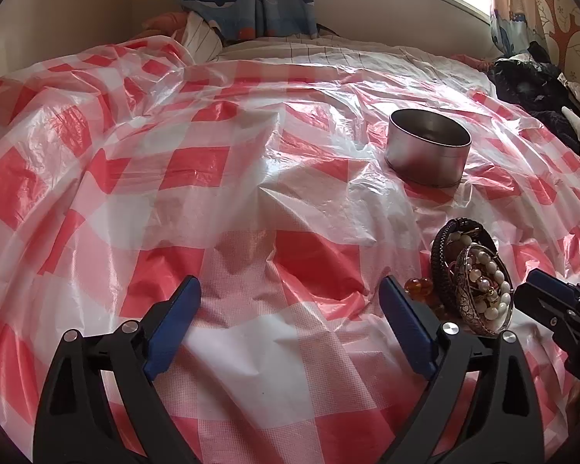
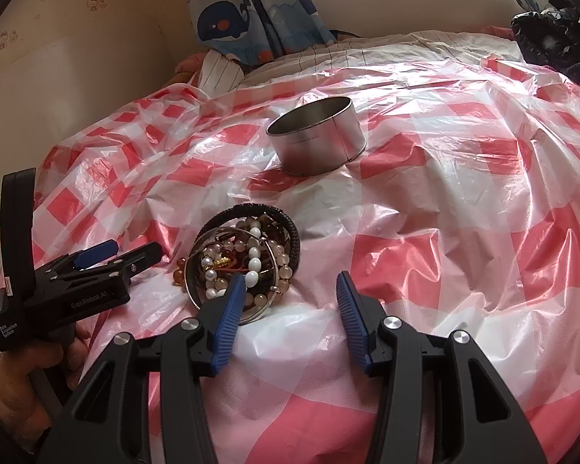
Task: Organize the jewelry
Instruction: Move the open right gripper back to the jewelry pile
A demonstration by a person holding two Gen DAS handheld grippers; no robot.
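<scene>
A pile of jewelry (image 2: pixel 243 259) lies on the red-and-white checked plastic sheet (image 2: pixel 425 232): a black braided bracelet, a silver bangle, white and pale bead strings, amber beads. It also shows in the left wrist view (image 1: pixel 471 274), at the lower right. A round metal tin (image 2: pixel 317 141) stands open behind it, also seen in the left wrist view (image 1: pixel 427 147). My right gripper (image 2: pixel 290 290) is open, its left finger just in front of the pile. My left gripper (image 1: pixel 288 297) is open and empty, left of the pile.
The sheet covers a bed with a striped duvet (image 2: pixel 348 58) at the back. Whale-print curtains (image 2: pixel 251 11) hang by the wall. Dark clothes (image 1: pixel 537 89) lie at the far right. The left gripper and the hand holding it show in the right wrist view (image 2: pixel 96 259).
</scene>
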